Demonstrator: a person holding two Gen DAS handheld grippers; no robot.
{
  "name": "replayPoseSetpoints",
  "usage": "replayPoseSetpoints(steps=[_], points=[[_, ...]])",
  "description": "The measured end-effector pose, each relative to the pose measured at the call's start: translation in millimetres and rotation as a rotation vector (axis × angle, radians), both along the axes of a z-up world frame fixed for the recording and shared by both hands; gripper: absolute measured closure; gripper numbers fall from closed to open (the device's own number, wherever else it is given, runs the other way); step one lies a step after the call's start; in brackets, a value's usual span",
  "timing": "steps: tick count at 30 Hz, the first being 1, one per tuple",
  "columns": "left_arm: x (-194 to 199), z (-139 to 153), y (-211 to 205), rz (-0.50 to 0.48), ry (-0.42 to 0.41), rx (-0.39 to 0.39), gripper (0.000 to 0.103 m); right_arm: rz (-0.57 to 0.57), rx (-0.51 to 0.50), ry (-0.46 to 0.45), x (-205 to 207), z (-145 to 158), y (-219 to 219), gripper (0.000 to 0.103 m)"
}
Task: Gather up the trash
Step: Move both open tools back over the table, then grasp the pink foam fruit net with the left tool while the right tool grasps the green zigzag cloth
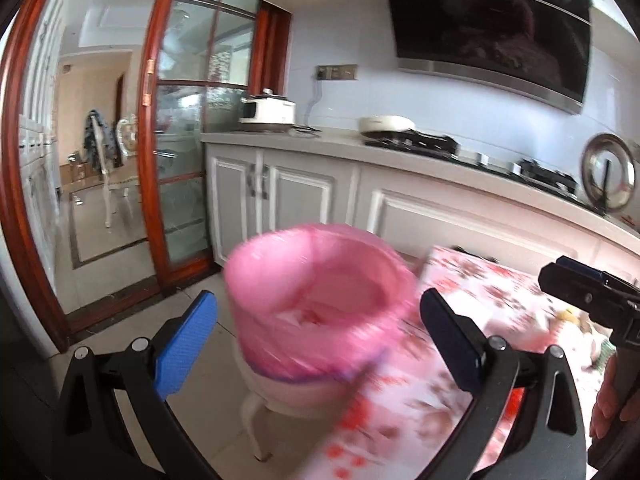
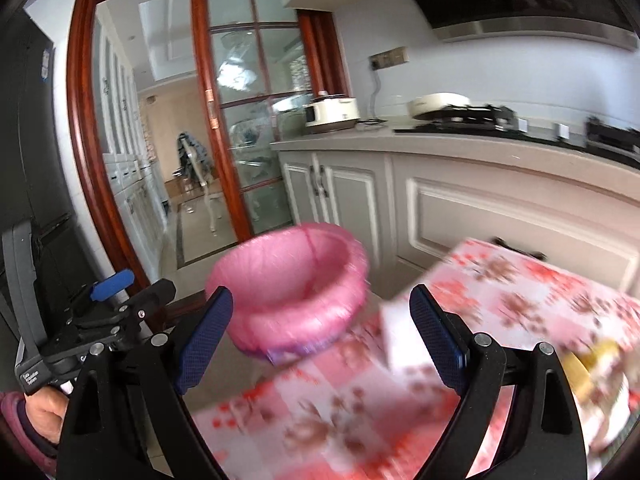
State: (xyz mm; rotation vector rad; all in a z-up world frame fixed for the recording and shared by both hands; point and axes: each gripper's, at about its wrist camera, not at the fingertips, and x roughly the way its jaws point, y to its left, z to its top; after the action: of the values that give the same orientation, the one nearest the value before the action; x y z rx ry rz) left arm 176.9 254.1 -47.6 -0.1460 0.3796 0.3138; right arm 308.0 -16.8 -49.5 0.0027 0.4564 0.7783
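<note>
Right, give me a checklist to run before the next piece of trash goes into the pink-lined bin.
1. Left tool empty, jaws apart: ok.
2. Right tool empty, jaws apart: ok.
3. Pink liner folded over the bin's rim, mouth open: ok.
4. Bin beside the flowered tablecloth, past its edge: ok.
5. Trash on the table identified: cannot tell, only blurred yellowish items.

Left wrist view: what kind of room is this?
Almost certainly a home kitchen: a black gas hob set in a pale countertop over white panelled cabinets, a dark range hood above, and a white countertop cooker by the wood-framed glass sliding door.
</note>
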Motion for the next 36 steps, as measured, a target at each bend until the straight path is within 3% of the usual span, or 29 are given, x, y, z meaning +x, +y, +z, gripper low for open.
replayPoseSetpoints(steps=[6, 12, 19, 32, 35, 36], points=[[-5, -19, -69, -0.088, 0.034, -0.024, 0.005, -0.121, -0.006, 0.007, -29, -20, -80, 0.018], [2, -41, -137, -0.197, 0.092, 0.004, 0.005, -0.237, -0.024, 0.023, -50, -42, -145, 0.018], [14, -63, -193, -0.3, 0.14, 0.043, 0.005, -0.32, -0.02, 0.043, -56, -58, -186, 0.018], [74, -88, -220, -0.307, 0.207, -0.003, 0.005, -0.435, -0.005, 0.118, -39, -85, -232, 0.018], [83, -92, -223, -0.326, 0.225, -0.013, 0.014, -0.447, -0.002, 0.134, -34, -89, -238, 0.018], [87, -95, -224, -0.343, 0.244, -0.015, 0.021, -0.45, -0.003, 0.138, -32, -91, -239, 0.018]])
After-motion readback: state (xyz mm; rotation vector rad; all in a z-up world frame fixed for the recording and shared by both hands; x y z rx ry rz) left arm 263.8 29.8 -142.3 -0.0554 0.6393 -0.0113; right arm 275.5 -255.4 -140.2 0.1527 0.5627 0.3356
